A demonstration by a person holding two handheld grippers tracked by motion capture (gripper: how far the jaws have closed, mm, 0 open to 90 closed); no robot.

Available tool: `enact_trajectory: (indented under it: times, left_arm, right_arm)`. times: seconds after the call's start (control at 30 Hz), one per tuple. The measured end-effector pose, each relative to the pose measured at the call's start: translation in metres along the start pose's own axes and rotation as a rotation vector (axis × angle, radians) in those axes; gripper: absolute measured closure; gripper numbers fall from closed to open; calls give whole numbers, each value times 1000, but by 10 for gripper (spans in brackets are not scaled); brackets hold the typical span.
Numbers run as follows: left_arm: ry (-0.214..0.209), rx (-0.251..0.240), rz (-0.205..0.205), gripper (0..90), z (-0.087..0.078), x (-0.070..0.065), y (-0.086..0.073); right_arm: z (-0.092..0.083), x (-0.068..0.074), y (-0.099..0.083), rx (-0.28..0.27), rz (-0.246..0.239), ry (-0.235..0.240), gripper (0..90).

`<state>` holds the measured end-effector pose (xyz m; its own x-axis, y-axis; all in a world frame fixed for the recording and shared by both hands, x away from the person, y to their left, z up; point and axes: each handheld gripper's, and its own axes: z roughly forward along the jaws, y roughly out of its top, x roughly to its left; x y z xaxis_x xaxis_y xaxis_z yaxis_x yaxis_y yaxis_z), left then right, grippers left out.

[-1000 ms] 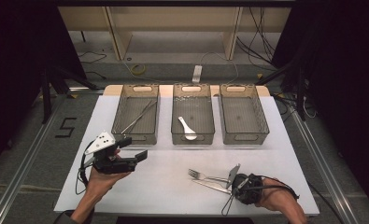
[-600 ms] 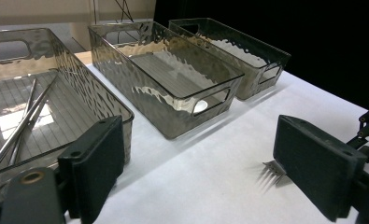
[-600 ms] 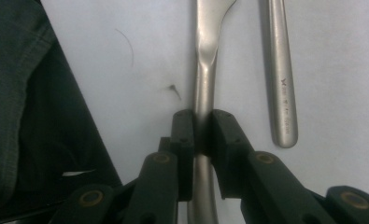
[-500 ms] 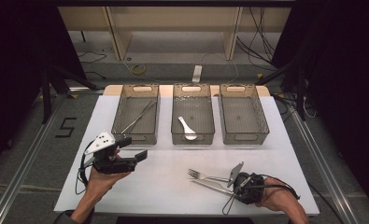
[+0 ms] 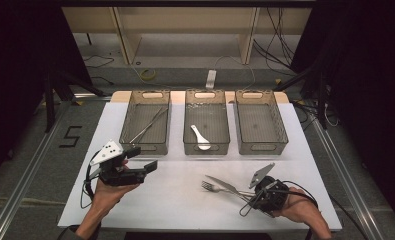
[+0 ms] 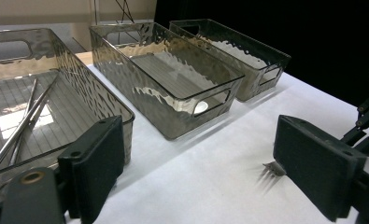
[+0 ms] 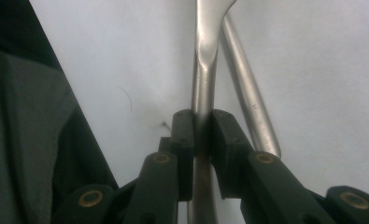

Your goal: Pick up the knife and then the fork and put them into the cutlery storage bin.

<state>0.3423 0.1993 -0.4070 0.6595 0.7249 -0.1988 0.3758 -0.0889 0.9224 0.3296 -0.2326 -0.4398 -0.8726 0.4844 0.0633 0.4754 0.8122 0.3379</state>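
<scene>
A metal fork (image 5: 211, 187) and a knife (image 5: 224, 183) lie crossed on the white table (image 5: 185, 210) at the front right. My right gripper (image 7: 200, 133) is shut on the fork's flat handle (image 7: 203, 84), low over the table; the knife's round handle (image 7: 247, 100) lies just beside it. From above, the right gripper (image 5: 249, 196) is at the handle ends. My left gripper (image 5: 146, 159) is held above the table at the front left, open, with nothing between its fingers (image 6: 95, 163).
Three clear bins stand in a row at the back: the left bin (image 5: 146, 142) holds metal chopsticks (image 5: 146, 126), the middle bin (image 5: 206, 145) a white spoon (image 5: 200, 137), and the right bin (image 5: 261, 145) nothing. The table's front edge is close to both hands.
</scene>
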Motion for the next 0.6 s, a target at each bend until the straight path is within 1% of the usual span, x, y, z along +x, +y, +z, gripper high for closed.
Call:
enact_trajectory:
  times: [0.07,0.13,0.2,0.23,0.27,0.3,0.37,0.4,0.43,0.53,0.6]
  left_arm:
    - [0,-3,-5,160,0,0,0]
    - [1,-3,-5,160,-1,1,0]
    - [2,-5,-7,160,-1,1,0]
    - [2,-7,-8,160,-1,1,0]
    - [2,-8,-9,160,-1,1,0]
    - [3,-9,-9,159,-1,1,0]
    - [4,-12,-14,160,-1,2,0]
    - [4,-13,-15,159,-1,2,0]
    - [4,-14,-16,159,-1,2,0]
    - [4,-16,-18,159,-1,2,0]
    - [4,-19,-19,159,-1,2,0]
  right_arm:
    - [-3,-3,0,-34,16,8,804]
    - [-7,-6,0,-69,44,11,804]
    - [-10,-11,0,-101,56,29,804]
    - [-12,-13,-1,-119,74,28,804]
    - [-13,-16,-1,-134,84,38,804]
    - [-14,-18,-2,-156,95,37,804]
    - [-17,-24,-3,-194,117,58,804]
    - [-19,-27,-3,-213,135,57,804]
    - [-20,-31,-3,-226,148,71,804]
    - [-23,-41,-2,-269,188,70,804]
    - [-25,-48,-1,-295,204,58,804]
